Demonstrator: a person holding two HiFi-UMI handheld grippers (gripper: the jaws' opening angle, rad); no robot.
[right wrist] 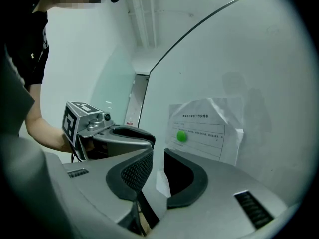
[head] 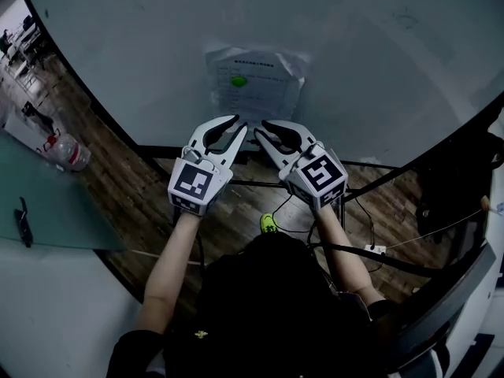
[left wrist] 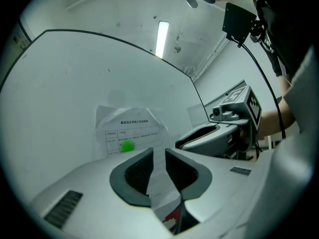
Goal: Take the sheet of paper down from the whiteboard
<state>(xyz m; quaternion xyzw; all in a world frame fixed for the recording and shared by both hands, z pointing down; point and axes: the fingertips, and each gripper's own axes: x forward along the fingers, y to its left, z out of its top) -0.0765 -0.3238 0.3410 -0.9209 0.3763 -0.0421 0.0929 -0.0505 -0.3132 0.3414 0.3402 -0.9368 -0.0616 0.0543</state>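
The sheet of paper (head: 253,85) is on the whiteboard (head: 378,53). Below it, the left gripper (head: 241,123) and right gripper (head: 259,128) stand side by side.

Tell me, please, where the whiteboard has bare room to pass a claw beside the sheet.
Bare whiteboard lies left of the sheet of paper, above it, and more widely right. Crowded below: left claw and right claw sit side by side at its lower edge.

Dim, fisheye-warped — dark corners (vignetting)
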